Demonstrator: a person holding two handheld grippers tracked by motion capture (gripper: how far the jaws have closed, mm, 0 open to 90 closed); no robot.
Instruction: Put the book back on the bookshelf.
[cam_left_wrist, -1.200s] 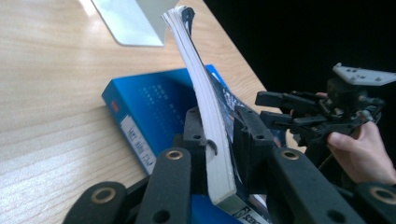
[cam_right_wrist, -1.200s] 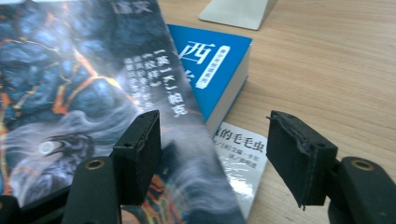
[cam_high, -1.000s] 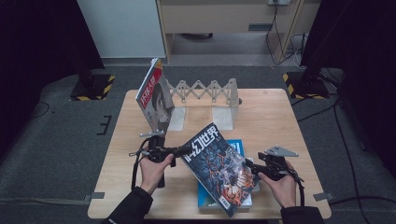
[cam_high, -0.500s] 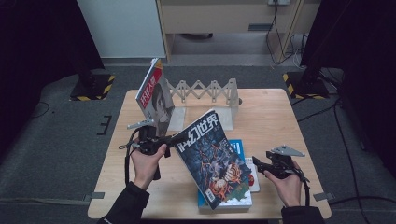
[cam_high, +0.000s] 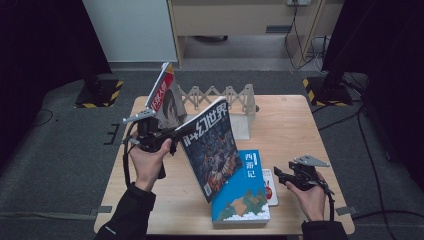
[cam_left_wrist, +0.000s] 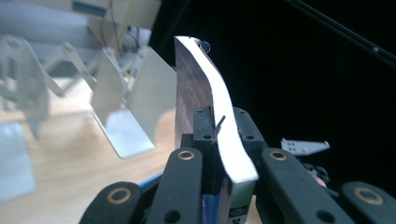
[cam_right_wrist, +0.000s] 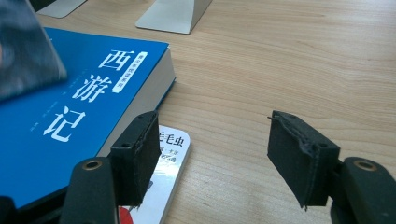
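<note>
Left gripper view: magazine (cam_left_wrist: 219, 126) edge pinched between left gripper (cam_left_wrist: 219, 135) fingers (cam_left_wrist: 204, 126).

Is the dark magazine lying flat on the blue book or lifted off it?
Lifted: the left tool is clamped on the dark magazine edge, holding it tilted above the blue book.

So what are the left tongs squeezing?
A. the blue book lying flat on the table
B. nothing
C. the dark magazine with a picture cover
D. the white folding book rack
C: the left tongs are shut on the edge of the dark magazine with a picture cover, holding it up off the blue book on the wooden table.
</note>
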